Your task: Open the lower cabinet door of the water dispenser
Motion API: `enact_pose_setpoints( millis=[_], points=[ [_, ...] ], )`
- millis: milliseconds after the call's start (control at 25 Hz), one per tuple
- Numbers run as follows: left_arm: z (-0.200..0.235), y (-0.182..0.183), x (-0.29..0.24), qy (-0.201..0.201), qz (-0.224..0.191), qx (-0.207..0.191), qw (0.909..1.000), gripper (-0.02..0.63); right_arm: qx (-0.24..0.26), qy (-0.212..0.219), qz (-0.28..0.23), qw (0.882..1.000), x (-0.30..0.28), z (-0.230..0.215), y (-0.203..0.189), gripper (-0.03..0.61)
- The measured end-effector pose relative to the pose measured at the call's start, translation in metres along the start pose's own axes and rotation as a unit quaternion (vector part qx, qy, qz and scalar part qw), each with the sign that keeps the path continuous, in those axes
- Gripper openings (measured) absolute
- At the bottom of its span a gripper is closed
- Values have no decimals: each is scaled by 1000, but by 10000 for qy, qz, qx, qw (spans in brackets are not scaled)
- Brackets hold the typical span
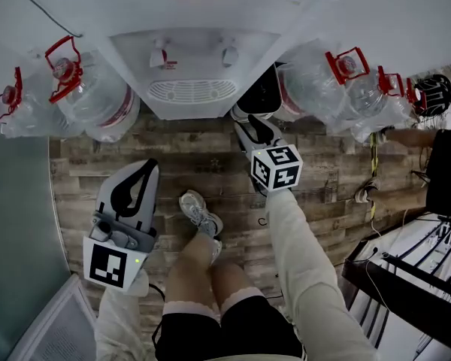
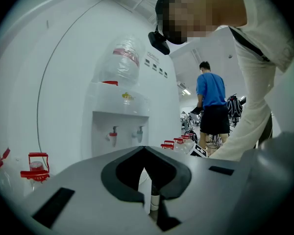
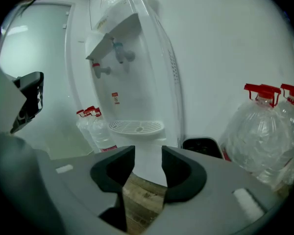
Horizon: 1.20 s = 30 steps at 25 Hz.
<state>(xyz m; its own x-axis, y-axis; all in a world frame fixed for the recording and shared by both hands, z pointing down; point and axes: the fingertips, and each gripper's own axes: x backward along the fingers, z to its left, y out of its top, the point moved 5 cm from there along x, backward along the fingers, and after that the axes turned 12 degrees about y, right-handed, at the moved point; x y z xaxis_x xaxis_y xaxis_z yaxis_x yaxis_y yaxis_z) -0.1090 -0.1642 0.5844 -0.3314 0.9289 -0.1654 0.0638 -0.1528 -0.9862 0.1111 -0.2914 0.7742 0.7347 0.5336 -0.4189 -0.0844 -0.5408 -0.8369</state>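
Tool closed, water dispenser ahead

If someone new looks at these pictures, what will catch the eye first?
The white water dispenser at the top middle of the head view stands out first, with clear bottles with red handles on the floor at both sides. Then the right gripper, jaws apart, close to the dispenser's front, and the left gripper, jaws together, lower left.

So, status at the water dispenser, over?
Left hand-held gripper shut, empty. Right hand-held gripper open, empty, aimed at dispenser door. Door untouched. Bottles flank it.
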Motion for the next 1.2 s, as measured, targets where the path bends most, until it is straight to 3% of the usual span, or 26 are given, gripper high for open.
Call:
enact_pose_setpoints(
  millis=[160, 520, 1000, 1200],
  points=[
    [3, -18, -5, 8, 33, -51, 10000, 0, -245, -79, 41, 9997, -18, -23, -12, 199],
    [10, -44, -22, 57, -12, -95, 9999, 0, -5, -71, 536, 9985, -65, -55, -36, 287],
    [30, -66, -34, 180, -26, -131, 9997, 0, 156, -71, 669, 9976, -109, -84, -39, 313],
    [36, -73, -35, 235, 44, -139, 9996, 0, -112, -48, 528, 9985, -115, -83, -35, 319]
  ],
)
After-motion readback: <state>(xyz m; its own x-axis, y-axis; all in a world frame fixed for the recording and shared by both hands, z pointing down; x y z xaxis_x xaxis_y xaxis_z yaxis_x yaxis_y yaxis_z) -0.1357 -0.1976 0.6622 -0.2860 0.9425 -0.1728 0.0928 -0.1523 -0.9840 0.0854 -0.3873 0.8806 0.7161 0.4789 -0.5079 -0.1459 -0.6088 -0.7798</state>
